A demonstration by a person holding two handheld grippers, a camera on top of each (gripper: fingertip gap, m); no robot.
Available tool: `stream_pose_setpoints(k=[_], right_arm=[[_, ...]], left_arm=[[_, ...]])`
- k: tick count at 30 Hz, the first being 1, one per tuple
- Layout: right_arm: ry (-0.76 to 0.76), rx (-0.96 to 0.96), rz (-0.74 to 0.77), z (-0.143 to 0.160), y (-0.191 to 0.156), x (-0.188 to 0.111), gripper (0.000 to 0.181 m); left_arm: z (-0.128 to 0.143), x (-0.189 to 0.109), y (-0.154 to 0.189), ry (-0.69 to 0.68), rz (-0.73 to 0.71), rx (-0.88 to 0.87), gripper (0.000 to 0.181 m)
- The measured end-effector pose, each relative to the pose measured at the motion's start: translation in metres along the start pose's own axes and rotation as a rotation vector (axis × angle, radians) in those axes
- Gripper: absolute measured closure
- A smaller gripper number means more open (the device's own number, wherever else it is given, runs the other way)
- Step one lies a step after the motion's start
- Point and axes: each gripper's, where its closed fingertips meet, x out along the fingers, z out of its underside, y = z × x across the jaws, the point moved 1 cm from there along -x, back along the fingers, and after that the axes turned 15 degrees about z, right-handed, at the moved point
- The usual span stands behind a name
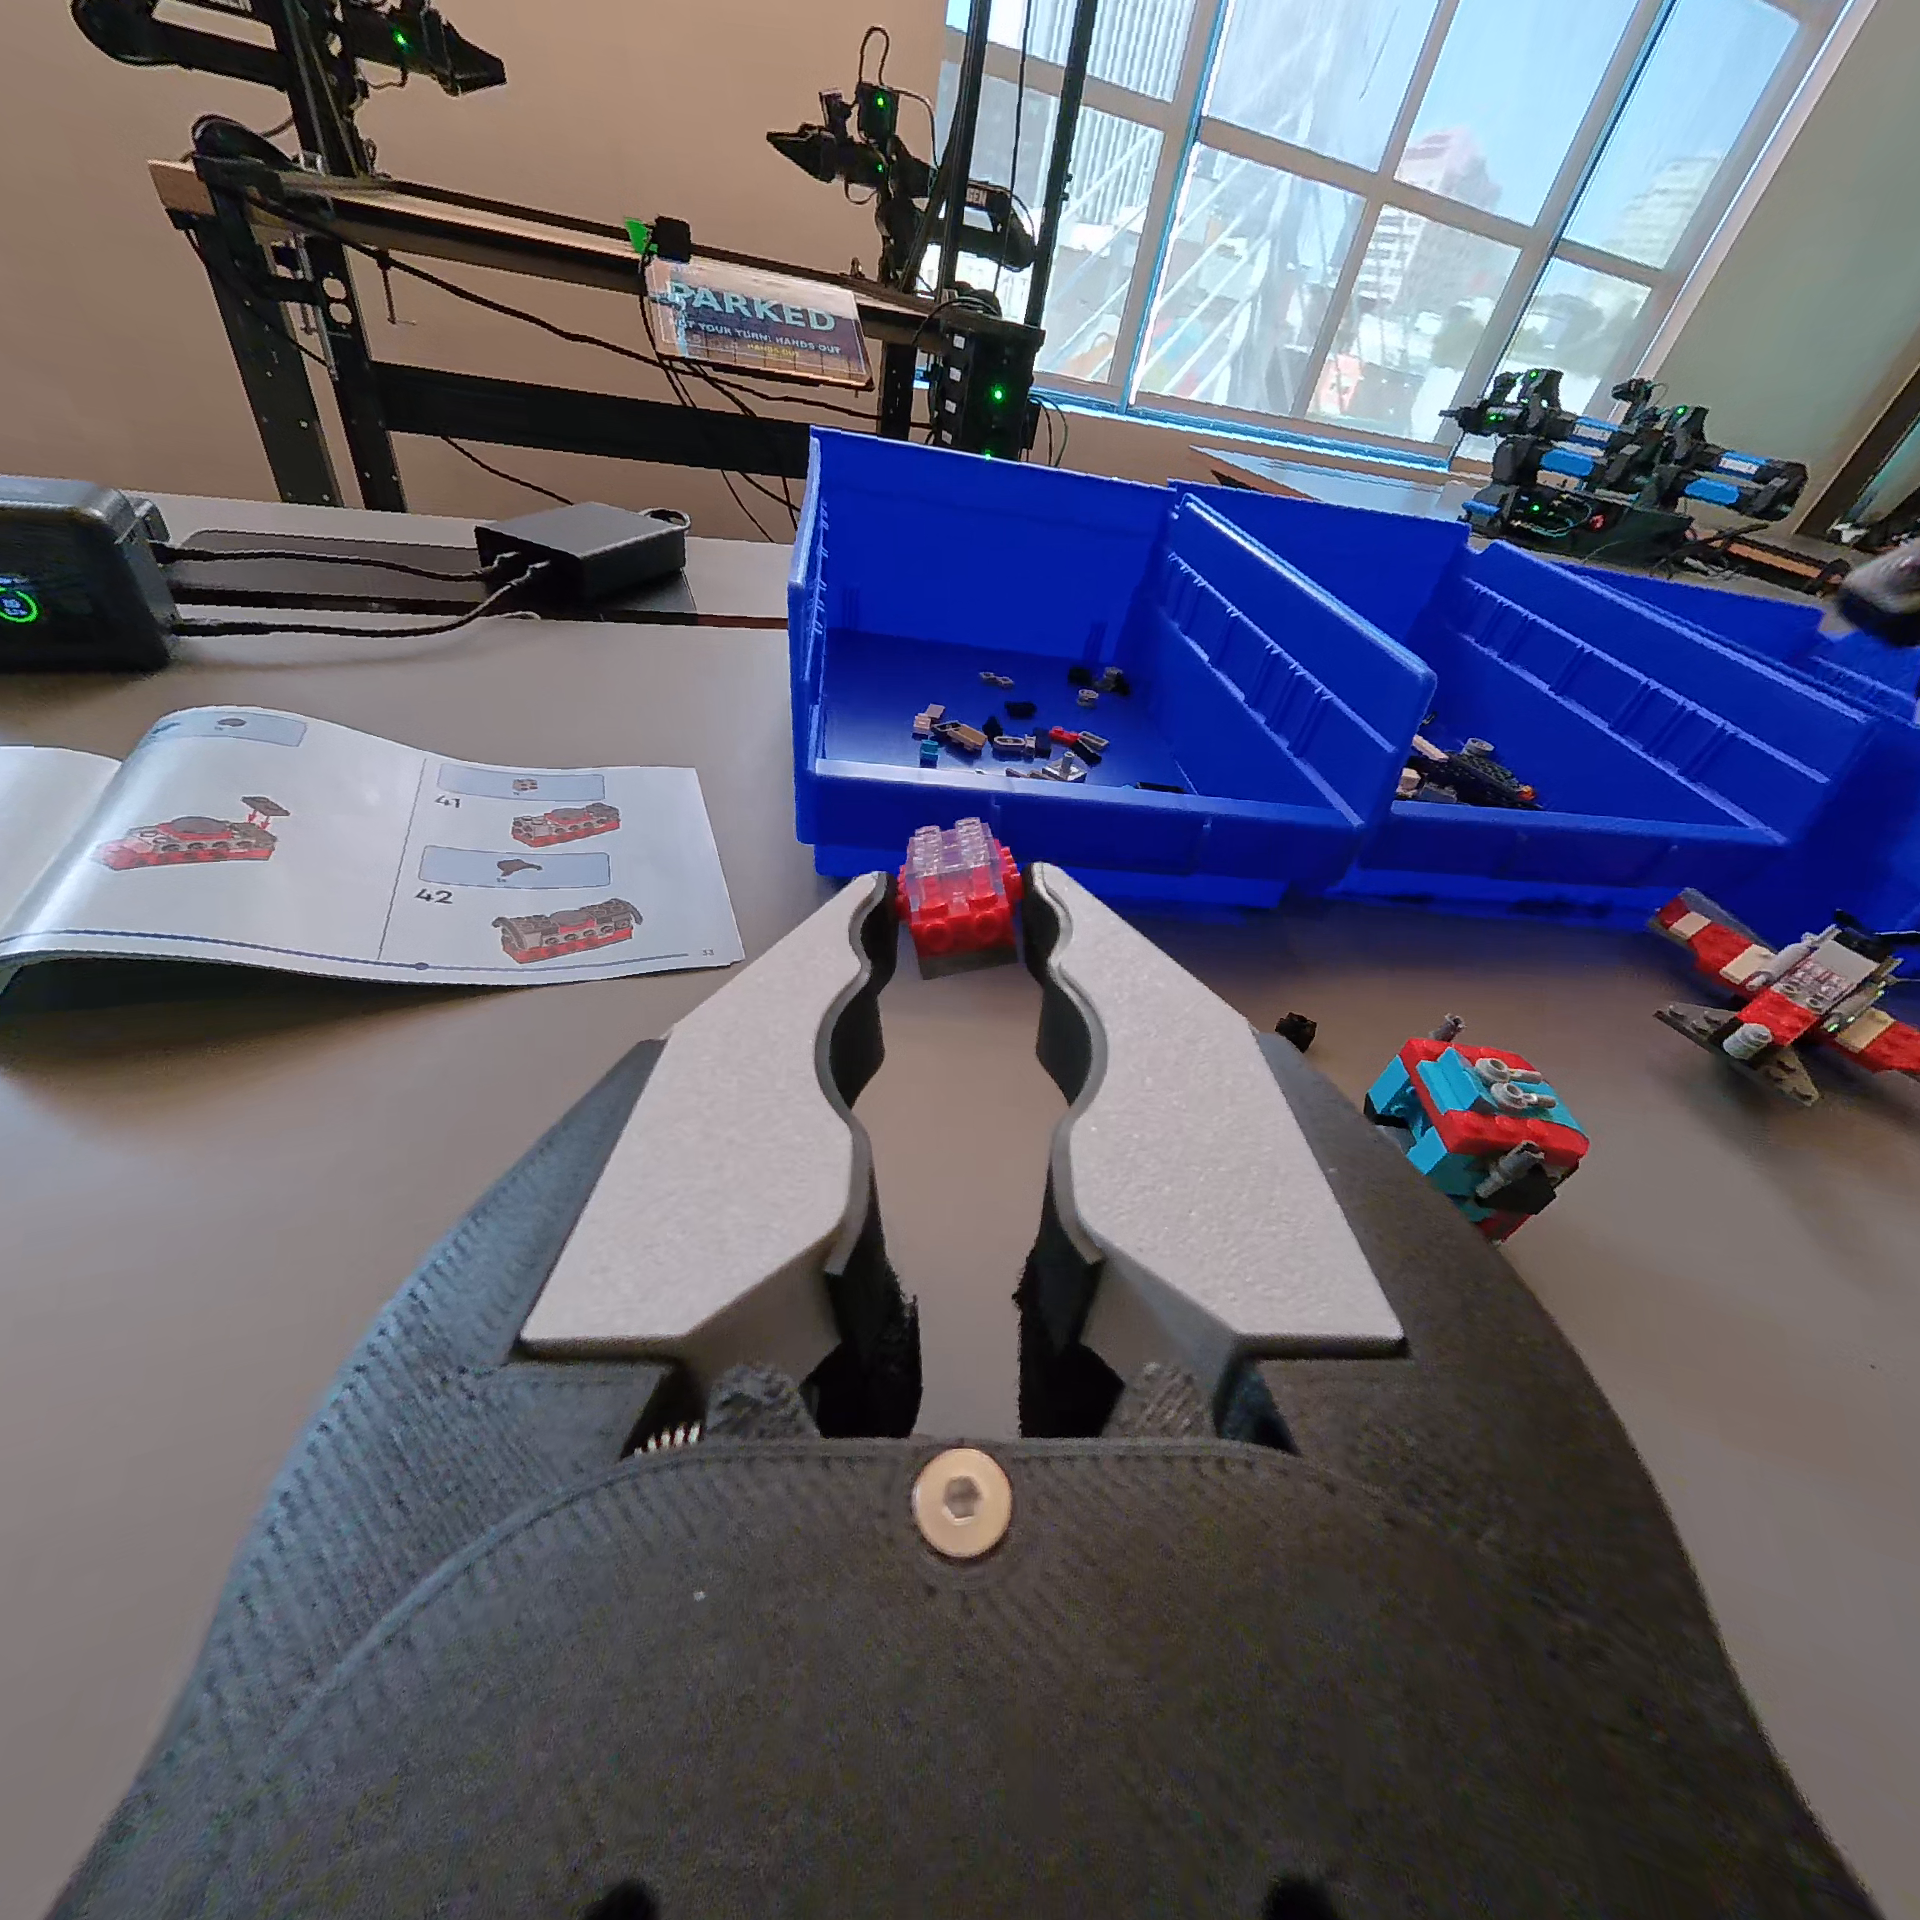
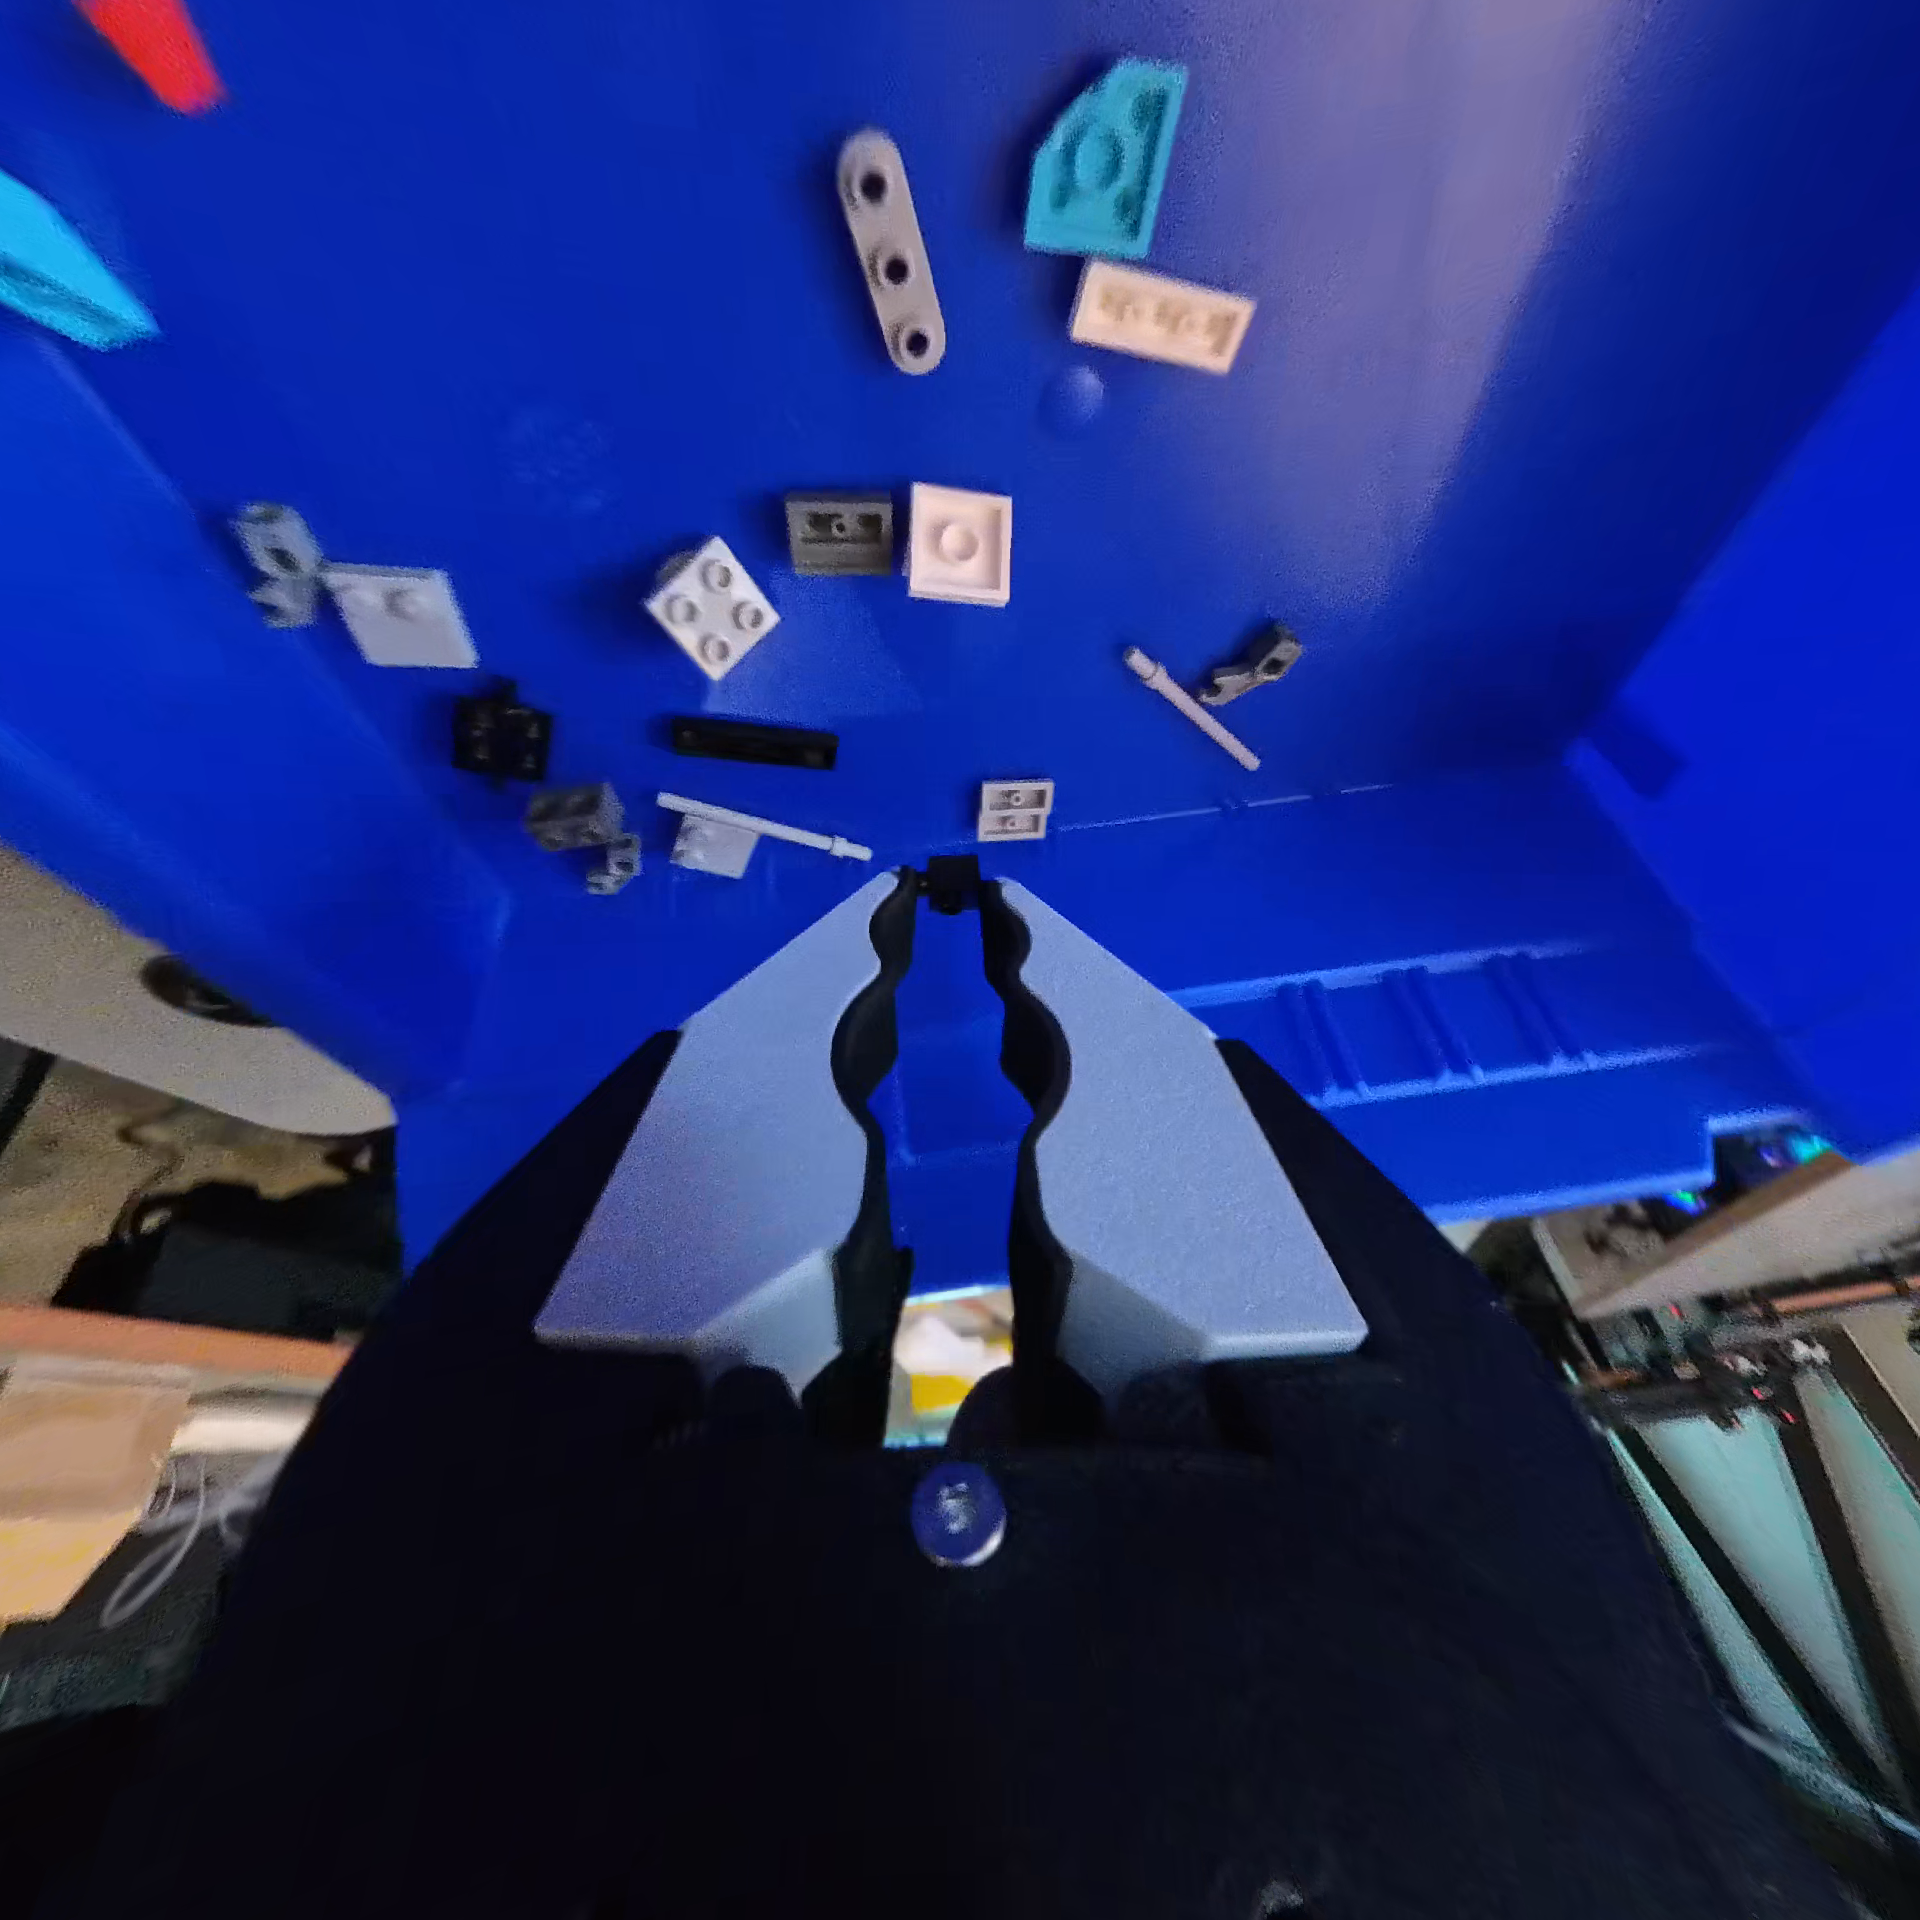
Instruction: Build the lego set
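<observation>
My left gripper [image 1: 958,902] is shut on a small red lego build with a clear brick on top [image 1: 956,896], low over the grey table [image 1: 312,1195] just in front of the blue bins. My right gripper [image 2: 948,885] is shut on a tiny black lego piece [image 2: 952,881] and looks down into a blue bin [image 2: 1351,1018]. On the bin floor lie several loose pieces: a grey three-hole plate [image 2: 891,249], a teal wedge plate [image 2: 1103,158], a white square plate [image 2: 958,542], a black bar [image 2: 752,742].
An open instruction booklet [image 1: 364,847] lies left. Blue bins [image 1: 1039,831] with loose pieces stand ahead. A teal and red lego block [image 1: 1475,1122], a small black piece [image 1: 1295,1029] and a red winged lego model [image 1: 1797,987] lie right. A power box [image 1: 582,551] and cables sit behind. Across from one pair of fingers to the other is roughly 60 cm. The black bar [image 2: 752,742] lies some 4 cm from my right tips, 60 cm from my left tips. From the right gripper's tips to the white square plate [image 2: 958,542] is close to 6 cm.
</observation>
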Motion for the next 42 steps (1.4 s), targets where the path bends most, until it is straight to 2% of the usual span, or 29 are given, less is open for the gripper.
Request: stream_pose_setpoints(k=[4,9,14,17,19,21,24,29,36,39,42], right_arm=[[0.243,0.094,-0.008,-0.02,-0.002,-0.052,0.168],[0.651,0.131,0.001,-0.069,-0.027,-0.154,0.169],[0.995,0.068,-0.092,-0.148,-0.084,-0.244,0.169],[1.1,-0.002,-0.13,-0.207,-0.117,-0.283,0.169],[1.113,-0.063,-0.104,-0.251,-0.134,-0.297,0.169],[1.095,-0.1,-0.063,-0.298,-0.145,-0.303,0.169],[0.976,-0.155,0.01,-0.366,-0.154,-0.285,0.169],[0.805,-0.211,-0.006,-0.443,-0.174,-0.25,0.169],[0.769,-0.202,-0.005,-0.505,-0.184,-0.252,0.169],[0.772,-0.19,-0.025,-0.514,-0.186,-0.251,0.168],[0.793,-0.164,-0.04,-0.506,-0.181,-0.255,0.157]], left_arm=[[-0.001,0.0,0.001,0.005,0.004,0.006,0.158],[-0.001,0.0,0.003,0.007,0.007,0.017,0.158],[-0.002,-0.001,0.004,0.01,0.005,0.03,0.158],[-0.001,-0.003,0.007,0.013,0.013,0.027,0.158],[-0.001,-0.006,0.009,0.019,0.012,0.028,0.158],[-0.001,-0.009,0.012,0.022,0.008,0.026,0.158],[-0.001,-0.017,0.016,0.031,-0.001,0.025,0.158],[0.001,-0.031,0.025,0.038,-0.008,0.025,0.158],[-0.001,-0.047,0.018,0.081,-0.047,-0.016,0.158],[-0.002,-0.049,0.017,0.089,-0.049,-0.024,0.158],[-0.002,-0.051,0.017,0.097,-0.042,-0.029,0.158]])
